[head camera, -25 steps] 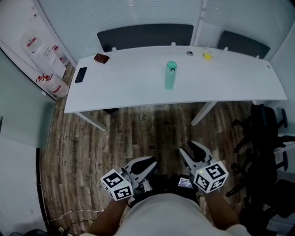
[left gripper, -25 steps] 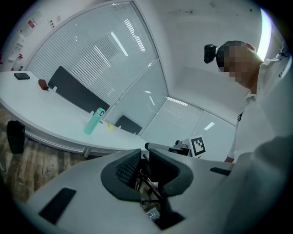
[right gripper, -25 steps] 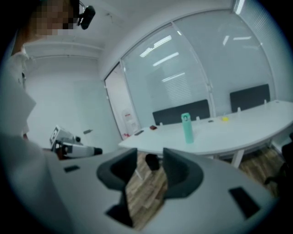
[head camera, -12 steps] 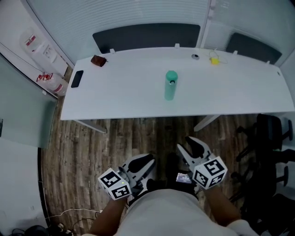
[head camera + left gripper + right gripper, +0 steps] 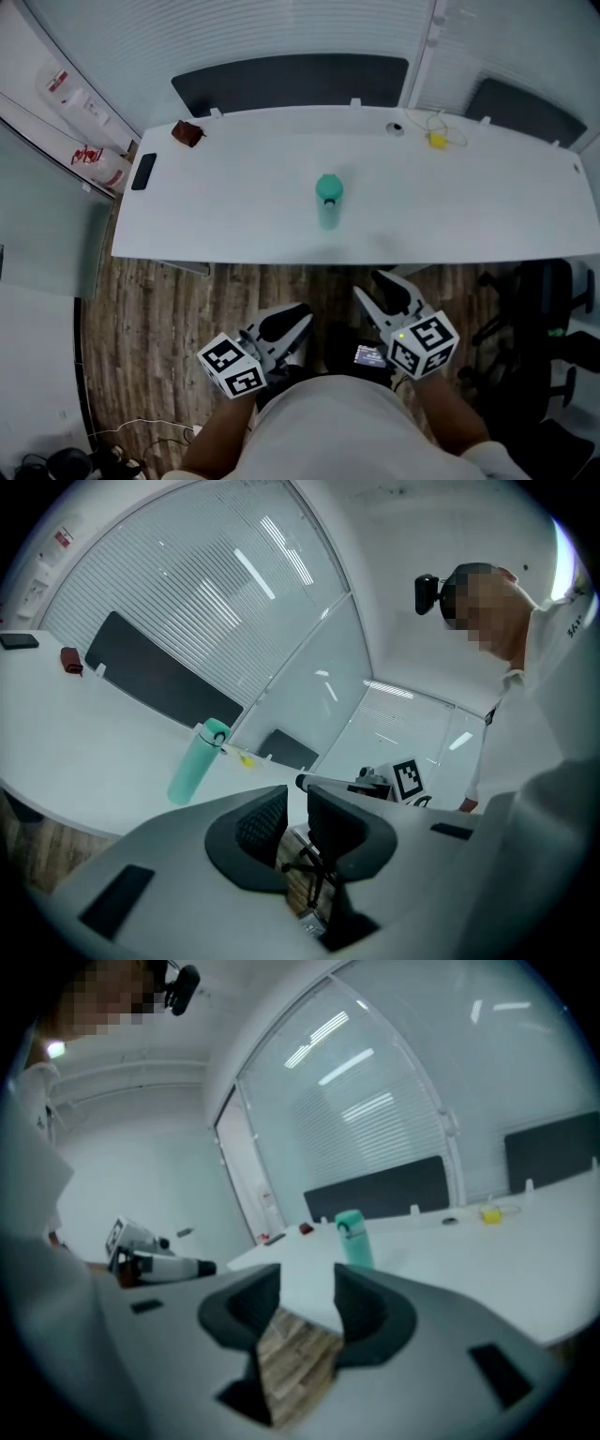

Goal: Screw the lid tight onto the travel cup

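Note:
A teal travel cup point(image 5: 328, 199) with its lid on stands upright near the middle of the white table point(image 5: 234, 216). Both grippers hang over the wooden floor close to my body, short of the table's front edge. My left gripper point(image 5: 292, 321) has its jaws only slightly apart with nothing between them. My right gripper point(image 5: 384, 285) stands wider open and is empty too. In the left gripper view the cup point(image 5: 195, 766) shows up and left of the jaws point(image 5: 297, 803). In the right gripper view the cup point(image 5: 352, 1239) stands on the table just beyond the gap in the gripper point(image 5: 307, 1283).
On the table lie a black phone point(image 5: 144, 172) and a small brown object point(image 5: 186, 134) at the far left, and a grey disc point(image 5: 396, 129) and a yellow item point(image 5: 438, 140) at the back right. A black office chair point(image 5: 544, 309) stands at the right.
Both grippers and I have moved closer to the table. The cup now lies nearer in the head view. The jaws look the same as before.

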The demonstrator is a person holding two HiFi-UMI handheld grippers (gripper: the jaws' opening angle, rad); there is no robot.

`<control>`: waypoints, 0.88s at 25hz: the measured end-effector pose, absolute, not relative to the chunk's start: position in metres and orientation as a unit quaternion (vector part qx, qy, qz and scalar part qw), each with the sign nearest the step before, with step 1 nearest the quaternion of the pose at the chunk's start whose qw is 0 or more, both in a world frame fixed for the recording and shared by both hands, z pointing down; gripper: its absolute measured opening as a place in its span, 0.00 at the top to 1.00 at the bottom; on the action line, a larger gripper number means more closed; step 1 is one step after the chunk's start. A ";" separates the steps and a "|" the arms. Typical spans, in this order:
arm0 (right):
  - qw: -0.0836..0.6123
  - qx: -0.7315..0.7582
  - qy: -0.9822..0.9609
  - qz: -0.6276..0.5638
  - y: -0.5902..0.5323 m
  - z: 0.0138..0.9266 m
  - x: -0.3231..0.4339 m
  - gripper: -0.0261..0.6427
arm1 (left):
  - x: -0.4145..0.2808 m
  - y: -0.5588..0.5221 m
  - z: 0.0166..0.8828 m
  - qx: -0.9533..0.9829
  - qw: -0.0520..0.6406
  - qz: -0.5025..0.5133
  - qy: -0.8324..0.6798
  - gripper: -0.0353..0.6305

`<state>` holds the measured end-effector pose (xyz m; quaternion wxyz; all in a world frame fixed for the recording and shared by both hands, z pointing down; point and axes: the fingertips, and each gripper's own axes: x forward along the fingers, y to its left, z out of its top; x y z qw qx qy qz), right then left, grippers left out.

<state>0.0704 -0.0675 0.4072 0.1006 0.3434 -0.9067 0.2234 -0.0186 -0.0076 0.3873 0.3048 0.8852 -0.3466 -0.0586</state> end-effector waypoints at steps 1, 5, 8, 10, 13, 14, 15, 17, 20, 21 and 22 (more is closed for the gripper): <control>0.100 0.343 -0.907 0.222 -0.073 0.407 0.073 0.71 | -0.015 -0.013 0.388 0.885 0.305 -0.058 -0.347 0.85; 0.096 0.345 -0.907 0.220 -0.095 0.405 0.078 0.71 | -0.008 -0.032 0.390 0.885 0.306 -0.055 -0.347 0.85; 0.098 0.351 -0.904 0.223 -0.104 0.405 0.078 0.71 | -0.008 -0.043 0.391 0.886 0.308 -0.053 -0.343 0.85; 0.102 0.355 -0.902 0.223 -0.107 0.405 0.076 0.71 | -0.011 -0.048 0.391 0.888 0.307 -0.050 -0.339 0.85; 0.104 0.367 -0.897 0.222 -0.112 0.405 0.074 0.71 | -0.018 -0.055 0.395 0.891 0.306 -0.045 -0.333 0.85; 0.103 0.372 -0.895 0.223 -0.113 0.405 0.073 0.71 | -0.020 -0.058 0.396 0.891 0.307 -0.043 -0.330 0.85; 0.103 0.377 -0.893 0.225 -0.114 0.406 0.073 0.71 | -0.022 -0.060 0.396 0.892 0.308 -0.043 -0.327 0.85; 0.102 0.386 -0.888 0.227 -0.116 0.406 0.071 0.71 | -0.027 -0.063 0.395 0.895 0.308 -0.045 -0.319 0.84; 0.103 0.394 -0.884 0.229 -0.118 0.408 0.067 0.71 | -0.033 -0.066 0.393 0.899 0.307 -0.046 -0.310 0.80; 0.104 0.396 -0.883 0.229 -0.119 0.408 0.065 0.71 | -0.035 -0.067 0.394 0.899 0.308 -0.045 -0.308 0.79; 0.104 0.397 -0.882 0.230 -0.120 0.408 0.063 0.71 | -0.037 -0.067 0.395 0.899 0.310 -0.045 -0.307 0.79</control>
